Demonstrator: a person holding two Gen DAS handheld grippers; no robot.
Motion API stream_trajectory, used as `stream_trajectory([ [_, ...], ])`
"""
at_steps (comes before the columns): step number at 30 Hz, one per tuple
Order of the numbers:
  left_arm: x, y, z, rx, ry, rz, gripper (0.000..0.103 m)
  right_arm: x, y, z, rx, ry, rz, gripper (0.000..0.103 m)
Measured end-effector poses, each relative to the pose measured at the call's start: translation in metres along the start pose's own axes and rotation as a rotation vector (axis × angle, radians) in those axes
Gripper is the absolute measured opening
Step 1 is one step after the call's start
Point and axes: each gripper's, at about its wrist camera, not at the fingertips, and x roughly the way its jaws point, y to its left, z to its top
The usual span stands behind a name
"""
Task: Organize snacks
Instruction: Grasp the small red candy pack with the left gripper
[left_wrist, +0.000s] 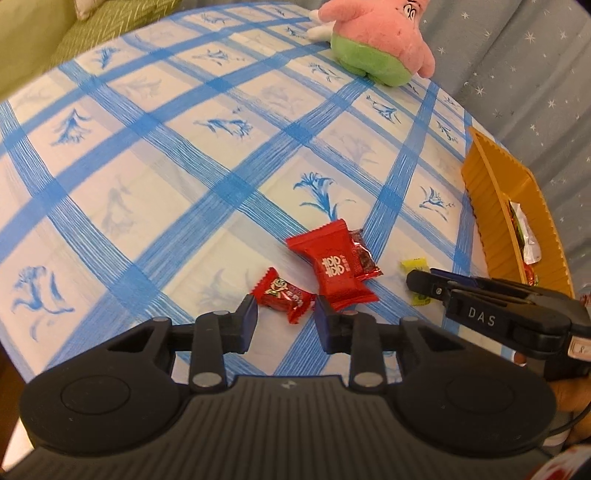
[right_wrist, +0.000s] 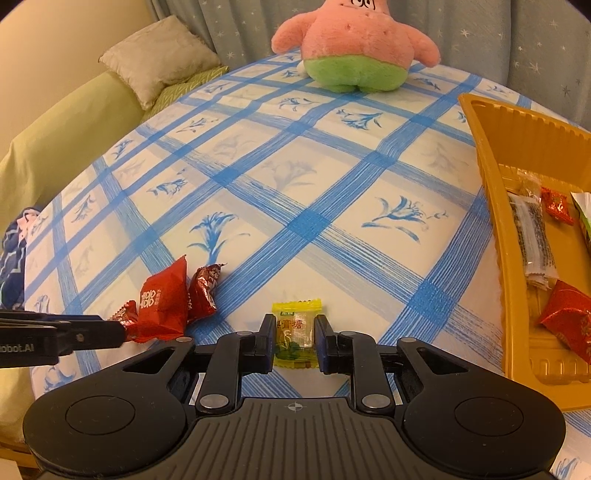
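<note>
Left gripper (left_wrist: 282, 319): jaws parted, flanking the small red candy (left_wrist: 283, 295), no grasp.
Right gripper (right_wrist: 294, 341): jaws closed against the yellow candy (right_wrist: 295, 332).
Tray (right_wrist: 491, 155): at 3 o'clock.

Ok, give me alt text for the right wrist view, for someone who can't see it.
The right gripper brackets a yellow candy on the blue-checked tablecloth, fingers at its sides. Left lie three red snacks by the left gripper; right, a gold tray holds snacks.
</note>
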Motion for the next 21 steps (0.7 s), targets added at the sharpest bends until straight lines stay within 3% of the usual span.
stream_trajectory([
  [12,0.015,0.002,0.017,-0.011,-0.003,0.021,0.030,0.000,0.001,0.001,-0.012,0.002,-0.001,0.022],
  [17,0.015,0.003,0.023,-0.024,-0.021,0.026,0.037,0.000,0.001,0.000,-0.014,0.002,-0.001,0.022],
  [21,0.021,-0.001,0.025,0.025,-0.019,0.059,0.036,0.000,0.001,0.000,-0.015,0.002,-0.001,0.022],
])
